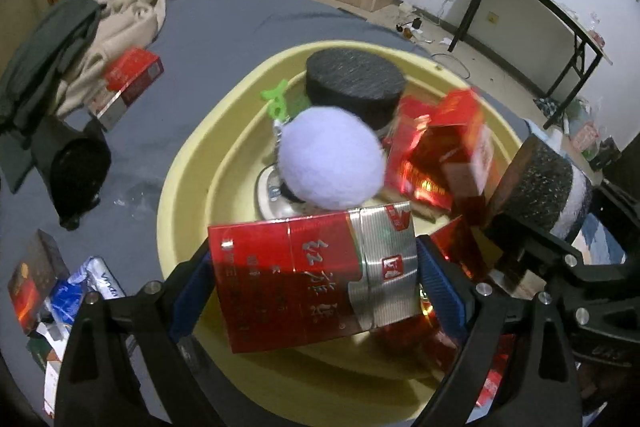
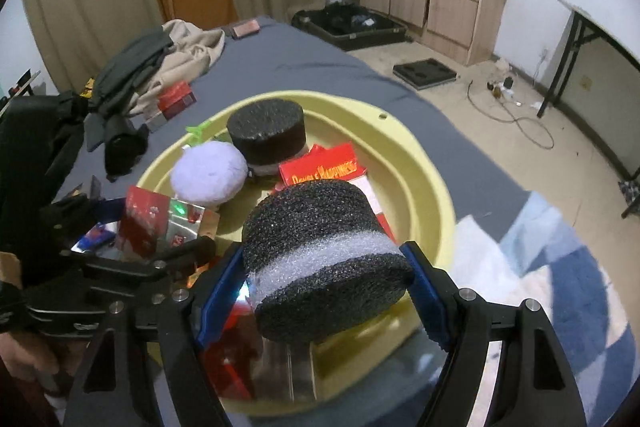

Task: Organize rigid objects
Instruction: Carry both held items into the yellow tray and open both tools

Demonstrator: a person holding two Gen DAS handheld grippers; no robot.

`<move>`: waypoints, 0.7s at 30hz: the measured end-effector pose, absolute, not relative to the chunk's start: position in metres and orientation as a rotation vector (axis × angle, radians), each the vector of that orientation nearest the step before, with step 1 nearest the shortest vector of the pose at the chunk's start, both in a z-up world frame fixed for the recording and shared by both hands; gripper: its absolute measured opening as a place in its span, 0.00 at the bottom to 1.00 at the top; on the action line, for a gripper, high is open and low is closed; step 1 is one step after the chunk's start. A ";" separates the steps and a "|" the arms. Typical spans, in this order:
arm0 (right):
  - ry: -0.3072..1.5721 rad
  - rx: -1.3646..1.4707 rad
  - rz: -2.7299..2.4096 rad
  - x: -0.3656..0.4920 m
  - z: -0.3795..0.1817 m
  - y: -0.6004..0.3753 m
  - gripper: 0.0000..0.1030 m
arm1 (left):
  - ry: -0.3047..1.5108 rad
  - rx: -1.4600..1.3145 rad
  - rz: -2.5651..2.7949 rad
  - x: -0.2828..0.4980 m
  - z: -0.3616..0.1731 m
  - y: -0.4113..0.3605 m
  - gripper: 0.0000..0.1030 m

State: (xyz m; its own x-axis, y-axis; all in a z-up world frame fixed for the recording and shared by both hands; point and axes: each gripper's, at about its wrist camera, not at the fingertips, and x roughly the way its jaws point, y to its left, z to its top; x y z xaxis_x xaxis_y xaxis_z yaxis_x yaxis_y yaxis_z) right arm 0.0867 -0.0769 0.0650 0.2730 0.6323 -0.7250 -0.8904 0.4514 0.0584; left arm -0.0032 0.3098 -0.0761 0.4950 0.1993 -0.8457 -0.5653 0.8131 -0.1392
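My left gripper point(image 1: 314, 267) is shut on a red and silver carton point(image 1: 304, 279), held between its blue pads over the near side of a yellow basin point(image 1: 180, 179). My right gripper point(image 2: 324, 259) is shut on a black foam cylinder with a white band point(image 2: 320, 227), also above the basin point(image 2: 420, 163). That cylinder point(image 1: 536, 183) shows at the right of the left wrist view. Inside the basin lie a second black foam cylinder point(image 1: 354, 83), a lilac fluffy ball point(image 1: 330, 157), red boxes point(image 1: 440, 147) and a green clip point(image 1: 276, 101).
The basin sits on a bed with a grey sheet point(image 1: 224, 19). A clothes pile point(image 1: 100, 27), a red box point(image 1: 128, 83) and a black item point(image 1: 78, 175) lie at the left. Several packets point(image 1: 60, 291) lie at the lower left. A folding table point(image 1: 540, 11) stands by the wall.
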 end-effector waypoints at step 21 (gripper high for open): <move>0.700 -0.241 1.118 0.090 0.091 -0.135 1.00 | 0.881 -0.461 0.567 -0.024 -0.031 0.285 1.00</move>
